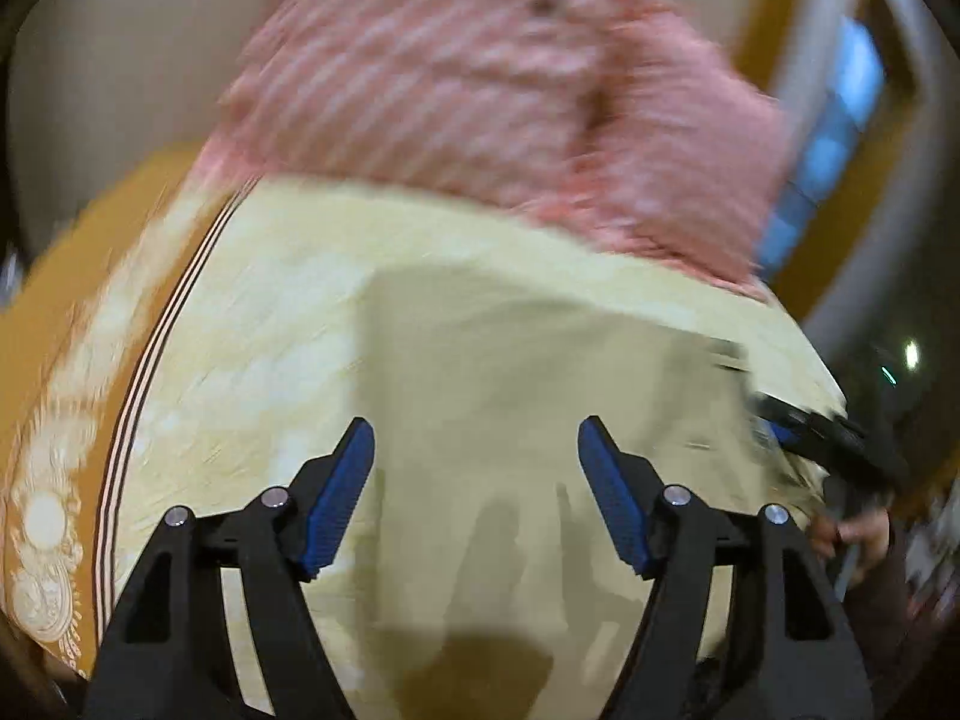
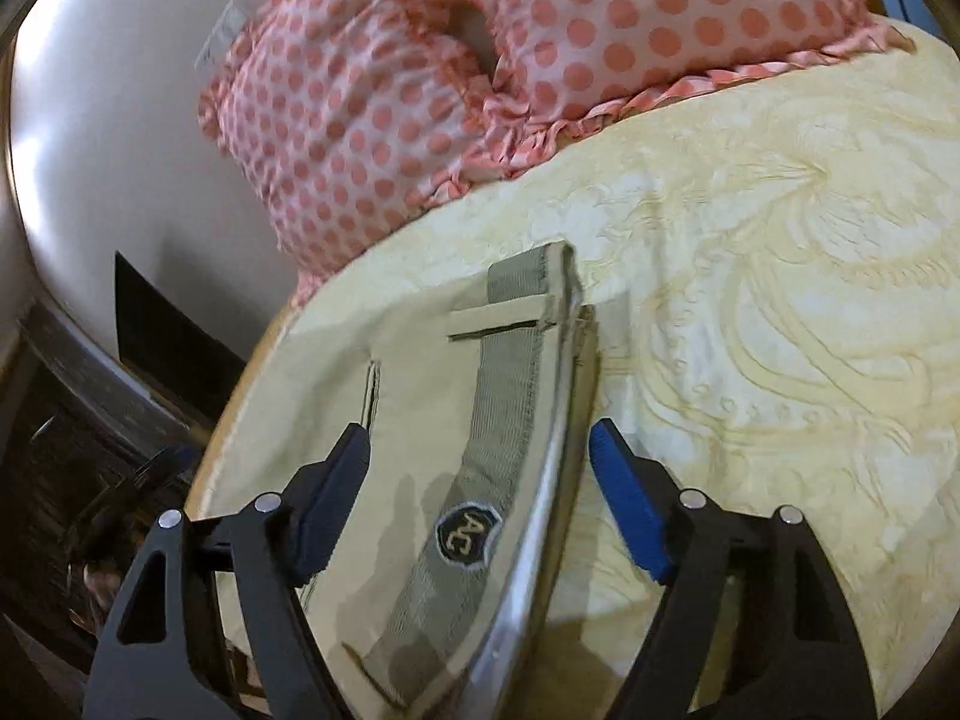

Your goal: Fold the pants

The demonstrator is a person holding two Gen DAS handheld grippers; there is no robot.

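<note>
Your left gripper (image 1: 477,495) is spread wide with nothing between its blue pads (image 1: 339,495) — it hangs over the khaki pants (image 1: 516,396), which lie flat on the cream bedspread (image 1: 270,276). That view is blurred, so fine detail of the cloth is hard to make out. At its right edge you can see your right gripper (image 1: 834,438) near the far side of the pants.

Your right gripper (image 2: 480,501) is also released, its pads (image 2: 630,510) apart and holding nothing. Beneath it runs the waistband (image 2: 510,384), turned so its grey inner lining faces up, with a dark shield-shaped label (image 2: 467,534) lying between the fingers. A belt loop (image 2: 498,318) crosses the band further ahead. The pants (image 2: 336,384) sit near the bed's left edge in this view.

Beyond the pants, a pink polka-dot pillow (image 2: 540,48) rests against the headboard (image 2: 90,120), its frilled edge touching the bedspread (image 2: 780,276). An orange patterned border (image 1: 66,420) runs along the bedspread's left side.
</note>
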